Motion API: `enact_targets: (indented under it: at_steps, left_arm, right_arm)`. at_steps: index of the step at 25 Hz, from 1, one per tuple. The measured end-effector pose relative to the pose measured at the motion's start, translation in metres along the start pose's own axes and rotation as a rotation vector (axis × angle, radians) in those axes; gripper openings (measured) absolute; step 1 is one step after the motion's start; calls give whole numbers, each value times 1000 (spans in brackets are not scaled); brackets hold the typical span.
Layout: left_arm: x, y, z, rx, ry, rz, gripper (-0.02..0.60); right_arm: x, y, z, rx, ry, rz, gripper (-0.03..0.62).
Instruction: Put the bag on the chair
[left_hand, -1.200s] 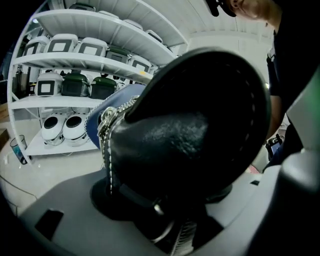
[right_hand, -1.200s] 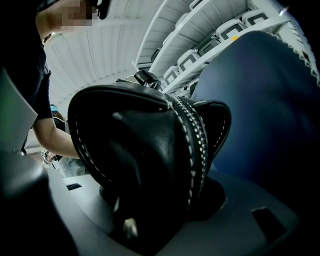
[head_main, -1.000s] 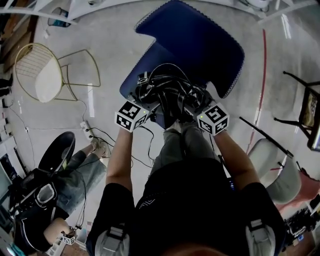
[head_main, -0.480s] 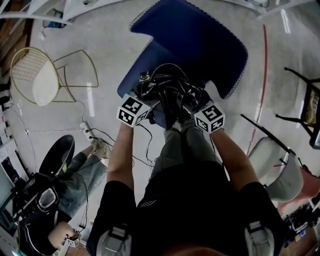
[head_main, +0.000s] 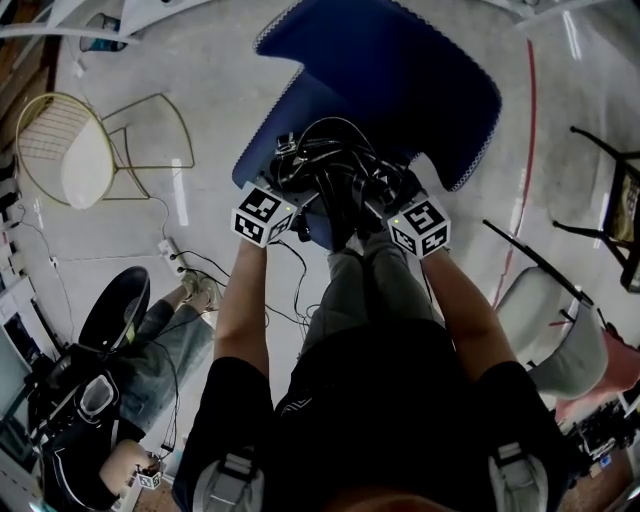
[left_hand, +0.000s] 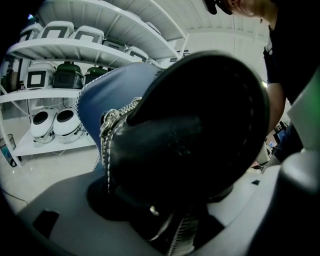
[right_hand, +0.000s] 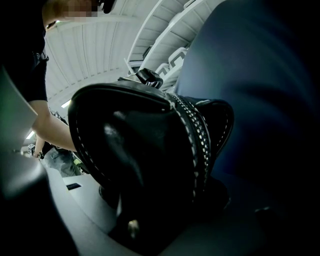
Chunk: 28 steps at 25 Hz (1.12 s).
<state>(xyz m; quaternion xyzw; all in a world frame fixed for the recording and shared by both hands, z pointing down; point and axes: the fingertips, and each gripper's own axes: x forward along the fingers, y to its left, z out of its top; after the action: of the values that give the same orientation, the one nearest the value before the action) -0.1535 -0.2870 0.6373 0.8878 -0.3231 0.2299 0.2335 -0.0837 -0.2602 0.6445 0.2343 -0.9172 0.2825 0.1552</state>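
A black leather bag (head_main: 335, 185) with stitched edges and loops of strap sits over the front edge of the blue chair (head_main: 400, 85). My left gripper (head_main: 298, 198) is at its left side and my right gripper (head_main: 382, 205) at its right side. In the left gripper view the bag (left_hand: 190, 135) fills the space between the jaws, which are opening, with the blue chair (left_hand: 107, 95) behind. The right gripper view shows the bag (right_hand: 135, 150) wedged between the jaws and against the chair (right_hand: 250, 75). The bag hides both sets of pads.
A gold wire chair (head_main: 70, 150) stands at the left. A seated person (head_main: 150, 350) is at the lower left, near a power strip with cables (head_main: 172, 258). A white chair (head_main: 560, 340) and a black frame (head_main: 615, 210) are at the right. Shelves of white appliances (left_hand: 45, 125) lie beyond.
Both grippers and the bag have stayed over the chair's front edge, shifting only slightly. The head view has drifted a little.
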Motion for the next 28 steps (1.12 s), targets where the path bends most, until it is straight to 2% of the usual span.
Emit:
enact_targets:
  at_steps: [12, 17, 28]
  left_arm:
    - [-1, 3, -1, -12, -12, 31, 390]
    - [-7, 8, -4, -46, -8, 58, 407]
    - [-27, 15, -5, -43, 0, 94, 414]
  right_arm:
    - [-4, -2, -1, -7, 0, -43, 265]
    - [-6, -2, -2, -11, 27, -73, 284]
    - [-13, 0, -6, 5, 67, -139, 320]
